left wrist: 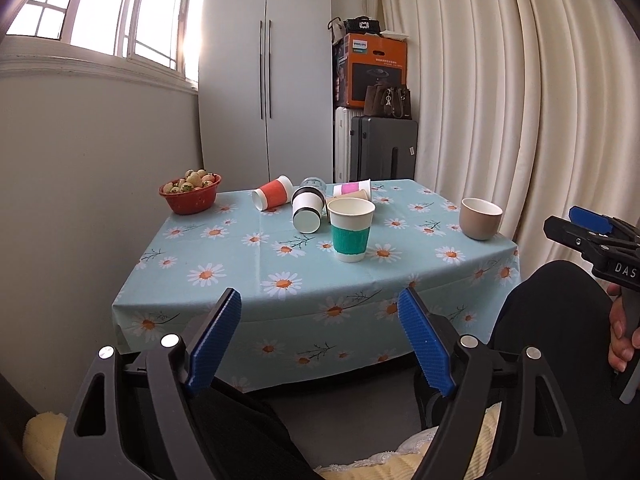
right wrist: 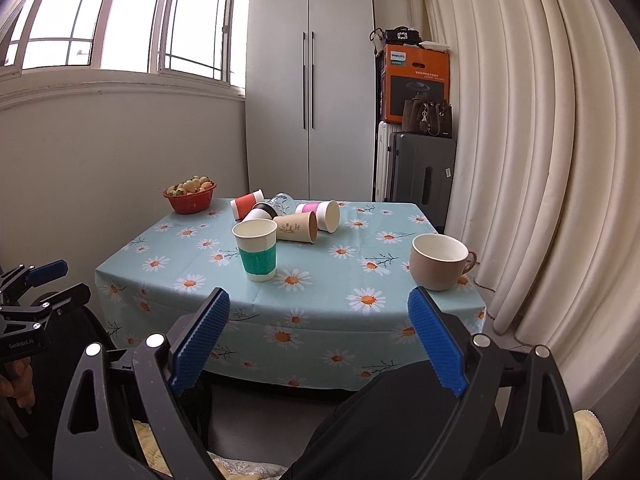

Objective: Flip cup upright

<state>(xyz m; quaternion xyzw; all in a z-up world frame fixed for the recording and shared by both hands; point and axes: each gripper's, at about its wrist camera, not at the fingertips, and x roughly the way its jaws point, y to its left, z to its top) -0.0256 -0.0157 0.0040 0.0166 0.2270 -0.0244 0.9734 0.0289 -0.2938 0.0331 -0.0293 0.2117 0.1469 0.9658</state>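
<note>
Several paper cups lie on their sides at the back of the table: a red-sleeved cup (left wrist: 273,197) (right wrist: 246,203), a black-and-white cup (left wrist: 307,209) (right wrist: 262,212), a pink-sleeved cup (left wrist: 353,189) (right wrist: 322,214), a tan printed cup (right wrist: 296,228) and a clear glass (left wrist: 313,182) (right wrist: 282,201). A green-sleeved cup (left wrist: 350,229) (right wrist: 257,249) stands upright. A beige mug (left wrist: 479,218) (right wrist: 440,256) stands upright at the right. My left gripper (left wrist: 320,322) and right gripper (right wrist: 320,320) are both open and empty, held short of the table's front edge.
A red bowl of fruit (left wrist: 190,196) (right wrist: 189,195) sits at the back left corner. The daisy tablecloth (left wrist: 280,280) (right wrist: 320,292) hangs over the front edge. Suitcases (left wrist: 380,150), a wardrobe (left wrist: 266,68) and curtains (left wrist: 520,100) stand behind.
</note>
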